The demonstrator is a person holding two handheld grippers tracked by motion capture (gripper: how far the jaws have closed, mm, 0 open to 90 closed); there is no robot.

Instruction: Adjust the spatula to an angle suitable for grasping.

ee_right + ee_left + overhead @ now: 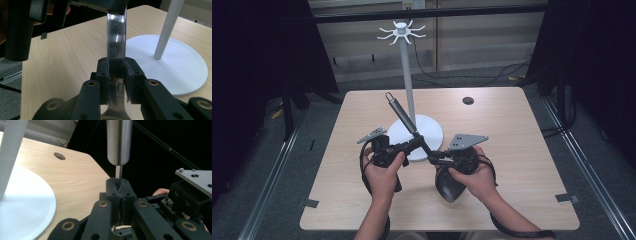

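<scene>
A: What's going on w/ the big spoon [432,160]?

B: Both grippers have it. The right gripper [117,75] is clamped on the flat shiny neck, close to the dark scoop end, which sits low over the table [522,150] by the person's right hand [474,180]. The left gripper [119,188] is squeezed tight on the thin metal bit just under the fat grey handle.

A: So jaws together on both?

B: Yep, both pinching the spoon. Nothing loose that I can see.

A: Where does the handle point?

B: Up and away, leaning toward the white stand [408,85]. It has a small loop at its tip [389,95]. The stand has little hooks [401,33] at the very top.

A: So what step is this, u think?

B: Looks like getting the spoon ready to hang. It's off the table, held at 2 spots, in front of the stand's round base [432,131].

A: Next move?

B: Prob lift it way higher, since the hooks are well above the loop. Then tip the loop onto 1 hook. One gripper may need to let go so the other can reach up. Go slow, or it could bump the pole and miss the hook.
</scene>
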